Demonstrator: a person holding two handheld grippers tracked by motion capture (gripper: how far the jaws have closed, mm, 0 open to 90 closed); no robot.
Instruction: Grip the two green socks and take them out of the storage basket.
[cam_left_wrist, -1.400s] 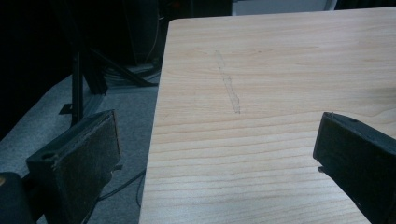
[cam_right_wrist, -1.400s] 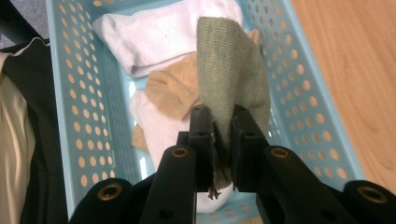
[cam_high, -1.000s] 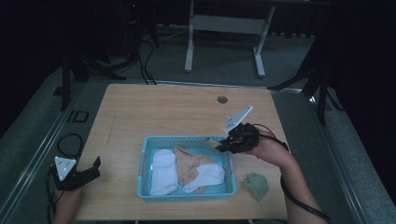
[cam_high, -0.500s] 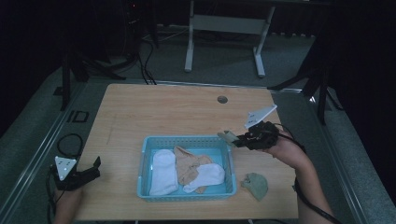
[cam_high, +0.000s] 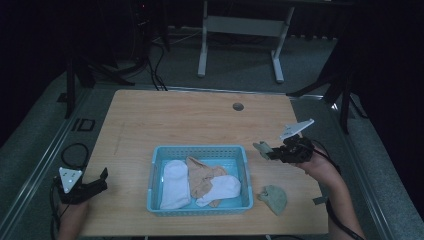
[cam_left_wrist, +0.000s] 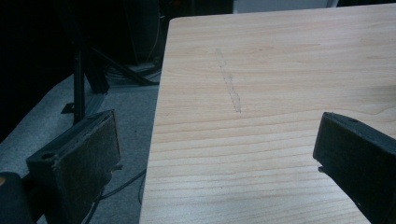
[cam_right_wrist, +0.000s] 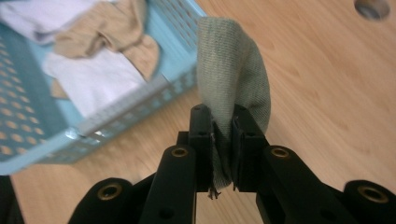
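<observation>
My right gripper (cam_high: 267, 151) hangs over the table just right of the light blue basket (cam_high: 155, 165), shut on a grey-green sock (cam_high: 261, 148). In the right gripper view the sock (cam_right_wrist: 233, 74) is pinched between the jaws (cam_right_wrist: 220, 122) and folds over above them. A second grey-green sock (cam_high: 273, 197) lies on the table near the front right. The basket holds two white socks (cam_high: 175, 182) and a tan one (cam_high: 201, 175). My left gripper (cam_high: 102, 180) rests at the table's front left corner, open with nothing between its pads (cam_left_wrist: 88, 158).
A round cable hole (cam_high: 238, 106) sits near the table's far edge. The wooden table (cam_high: 175, 120) is bare behind the basket. Cables and stand legs lie on the floor to the left, and a desk frame stands beyond the table.
My right gripper has moved to the right and a little down, carrying the grey-green sock from above the basket's far right corner out past its right side. The left gripper stayed put.
</observation>
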